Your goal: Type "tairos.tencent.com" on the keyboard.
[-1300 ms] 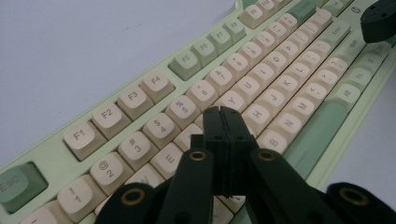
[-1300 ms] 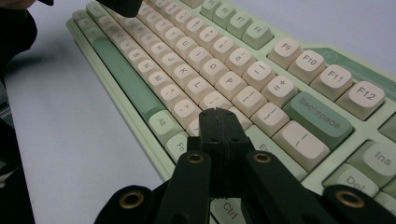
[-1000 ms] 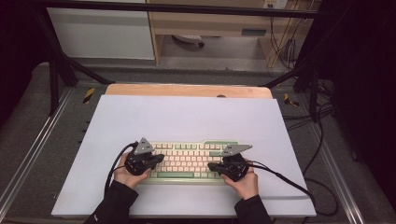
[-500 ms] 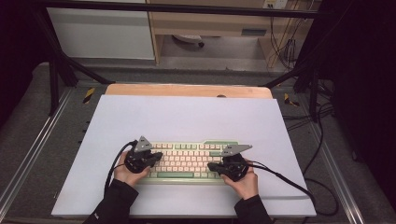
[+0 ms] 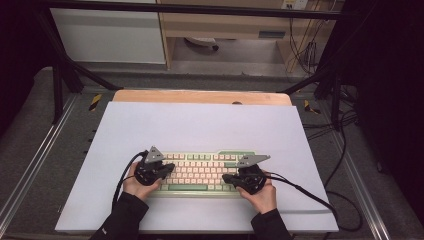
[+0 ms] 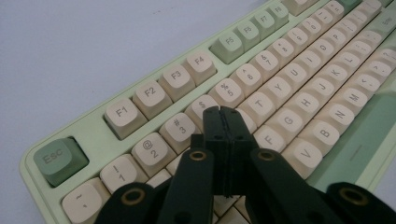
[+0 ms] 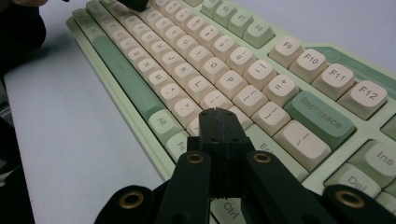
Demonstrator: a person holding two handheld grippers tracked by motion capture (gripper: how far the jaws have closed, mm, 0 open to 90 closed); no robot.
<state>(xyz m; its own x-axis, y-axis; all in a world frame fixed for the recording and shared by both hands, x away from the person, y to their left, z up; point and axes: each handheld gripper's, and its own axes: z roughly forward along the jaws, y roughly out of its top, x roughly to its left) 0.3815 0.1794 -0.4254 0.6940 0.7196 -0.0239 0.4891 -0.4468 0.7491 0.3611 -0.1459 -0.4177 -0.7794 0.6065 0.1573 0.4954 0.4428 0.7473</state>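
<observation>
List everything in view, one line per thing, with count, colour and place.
keyboard: one, pale green case with cream and green keys, near middle of the mat
mat: one, white, covering the tabletop
table: one, wooden edge showing beyond the mat
cables: several, black, right of the table
left gripper: one, black, jaws shut, over the keyboard's left keys
right gripper: one, black, jaws shut, over the keyboard's right keys
hands: two, in black sleeves, at the near edge

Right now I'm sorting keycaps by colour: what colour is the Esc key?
Sage green Esc key, clearest in the left gripper view.
</observation>
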